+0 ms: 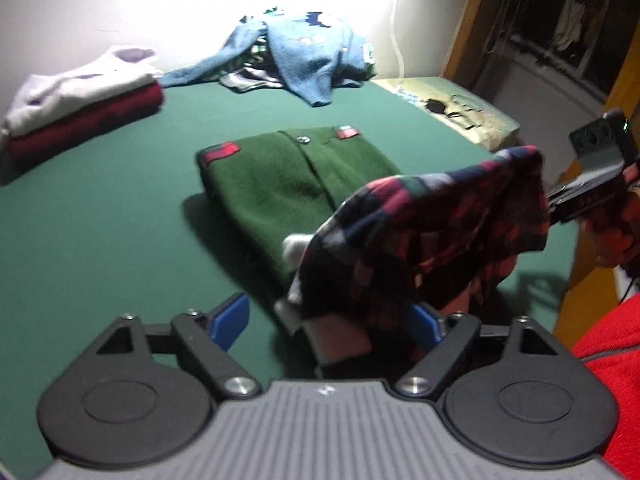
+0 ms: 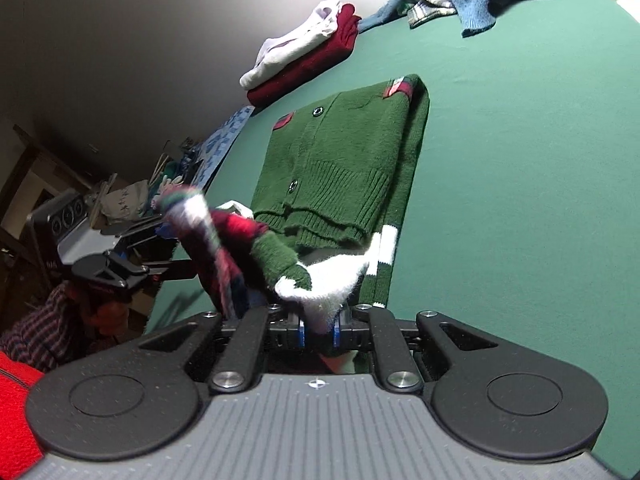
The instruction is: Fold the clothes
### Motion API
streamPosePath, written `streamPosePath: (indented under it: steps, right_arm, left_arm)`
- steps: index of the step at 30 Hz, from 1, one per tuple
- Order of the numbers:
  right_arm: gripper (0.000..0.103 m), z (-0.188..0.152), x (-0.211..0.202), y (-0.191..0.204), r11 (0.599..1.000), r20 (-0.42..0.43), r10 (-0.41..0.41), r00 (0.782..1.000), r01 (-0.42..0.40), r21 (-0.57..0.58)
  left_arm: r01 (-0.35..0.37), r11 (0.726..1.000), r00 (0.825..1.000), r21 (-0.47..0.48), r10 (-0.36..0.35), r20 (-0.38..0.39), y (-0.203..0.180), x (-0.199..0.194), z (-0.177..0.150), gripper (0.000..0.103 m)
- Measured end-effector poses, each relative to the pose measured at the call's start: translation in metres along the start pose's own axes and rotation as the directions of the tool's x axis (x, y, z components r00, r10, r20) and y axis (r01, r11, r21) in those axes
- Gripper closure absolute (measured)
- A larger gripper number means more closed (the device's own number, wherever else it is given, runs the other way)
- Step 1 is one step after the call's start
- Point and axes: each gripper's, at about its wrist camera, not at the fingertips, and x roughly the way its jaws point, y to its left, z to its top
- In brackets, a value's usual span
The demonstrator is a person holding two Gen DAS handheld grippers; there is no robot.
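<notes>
Green cloth [image 1: 100, 220] covers your table beneath a white wall [image 1: 80, 8]; right gripper [image 2: 318, 326] pinches the green cardigan [image 2: 340, 160], left gripper [image 1: 332, 320] spread wide.

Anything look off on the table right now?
Mostly tidy. The blue sweater lies in an unfolded heap at the far edge, unlike the neat white-and-red stack. The green cardigan is folded, but its striped sleeve trails out at the near end.
</notes>
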Motion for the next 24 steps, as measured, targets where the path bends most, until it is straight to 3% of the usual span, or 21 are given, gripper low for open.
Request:
streamPosePath:
  steps: [4,9,15,20,24]
  right_arm:
    - [0.091,0.001,0.003,0.004,0.999,0.03,-0.034,0.999,0.034,-0.006]
    - [0.091,-0.001,0.007,0.004,0.997,0.065,-0.075,0.995,0.074,0.018]
    - [0.091,-0.006,0.007,0.003,0.993,0.078,-0.101,0.992,0.096,0.062]
    - [0.09,-0.008,0.009,0.001,0.989,0.082,-0.121,0.989,0.112,0.099]
    - [0.09,-0.007,0.011,0.002,0.988,0.082,-0.131,0.988,0.123,0.095]
  left_arm:
    - [0.099,0.995,0.995,-0.032,-0.1,-0.022,0.004,0.015,0.007,0.013]
    - [0.125,0.99,0.992,-0.064,-0.127,-0.028,0.01,0.028,0.004,0.013]
    - [0.166,0.975,0.986,-0.145,-0.165,0.017,0.026,0.023,-0.003,0.013]
    - [0.197,0.969,0.98,-0.151,-0.192,0.048,0.027,0.029,0.001,0.02]
    - [0.241,0.938,0.971,-0.25,-0.233,0.06,0.04,0.04,0.0,0.02]
